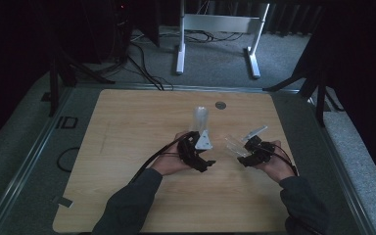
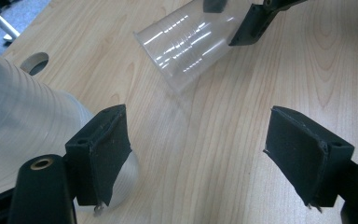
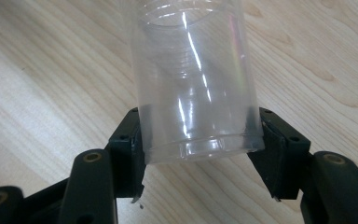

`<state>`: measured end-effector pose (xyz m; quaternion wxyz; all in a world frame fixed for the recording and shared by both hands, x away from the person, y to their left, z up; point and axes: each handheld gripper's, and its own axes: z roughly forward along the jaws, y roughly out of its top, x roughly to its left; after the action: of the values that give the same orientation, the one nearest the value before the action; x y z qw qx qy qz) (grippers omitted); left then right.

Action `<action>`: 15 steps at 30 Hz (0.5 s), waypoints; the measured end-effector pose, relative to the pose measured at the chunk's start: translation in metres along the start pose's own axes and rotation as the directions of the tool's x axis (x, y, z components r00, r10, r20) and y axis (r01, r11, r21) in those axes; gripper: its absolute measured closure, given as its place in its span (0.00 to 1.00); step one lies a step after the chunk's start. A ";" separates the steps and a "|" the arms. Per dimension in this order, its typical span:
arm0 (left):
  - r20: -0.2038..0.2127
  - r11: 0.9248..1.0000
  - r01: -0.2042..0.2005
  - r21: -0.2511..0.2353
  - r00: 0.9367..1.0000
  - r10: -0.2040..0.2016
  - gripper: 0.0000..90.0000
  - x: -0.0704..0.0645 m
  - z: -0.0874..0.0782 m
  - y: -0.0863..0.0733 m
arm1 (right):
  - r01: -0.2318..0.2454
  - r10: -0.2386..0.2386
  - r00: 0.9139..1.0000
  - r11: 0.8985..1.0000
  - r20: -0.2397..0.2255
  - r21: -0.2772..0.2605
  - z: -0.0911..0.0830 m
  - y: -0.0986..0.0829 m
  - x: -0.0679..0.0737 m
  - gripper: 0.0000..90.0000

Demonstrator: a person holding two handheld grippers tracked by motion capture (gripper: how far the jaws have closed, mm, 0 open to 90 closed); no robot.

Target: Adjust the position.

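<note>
Currently right tool (image 3: 198, 140) grips an empty clear cup (image 3: 193, 79); cup stack (image 2: 23, 116) nearby.

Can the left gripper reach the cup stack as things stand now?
Probably yes. The left gripper is open, and the cup stack stands right beside its one jaw with nothing between them. The right gripper, shut on a single cup, is off to the side.

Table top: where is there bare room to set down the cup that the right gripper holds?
The table is bare wood left of the left gripper and along the near edge. It is crowded mid-table: the cup stack, both grippers, the right gripper and its clear cup sit close together.
</note>
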<state>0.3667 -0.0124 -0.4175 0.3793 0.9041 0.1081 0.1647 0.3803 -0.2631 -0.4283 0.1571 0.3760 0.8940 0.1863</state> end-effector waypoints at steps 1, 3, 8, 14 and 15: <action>-0.001 1.000 0.000 0.000 1.000 0.000 0.24 0.000 0.000 0.000 | -0.004 0.004 1.000 1.000 0.014 0.001 0.000 0.000 0.000 0.46; -0.003 1.000 0.007 -0.006 1.000 -0.007 0.24 0.001 0.000 0.000 | -0.018 0.018 0.999 1.000 0.040 0.001 0.001 -0.001 0.001 0.46; -0.008 1.000 0.018 -0.004 1.000 -0.018 0.24 0.002 0.000 -0.001 | -0.041 0.043 0.997 0.999 0.069 -0.026 0.003 -0.002 0.001 0.46; -0.008 1.000 0.025 -0.010 1.000 -0.025 0.24 0.003 0.000 0.000 | -0.091 0.094 0.992 0.995 0.086 -0.044 0.005 -0.004 0.000 0.46; -0.008 1.000 0.025 -0.010 1.000 -0.026 0.24 0.003 0.000 0.000 | -0.099 0.103 0.990 0.994 0.092 -0.050 0.004 -0.004 -0.001 0.46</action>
<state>0.3693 -0.0111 -0.4171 0.3854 0.9000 0.1204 0.1643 0.3799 -0.2654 -0.4341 0.1978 0.4256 0.8610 0.1962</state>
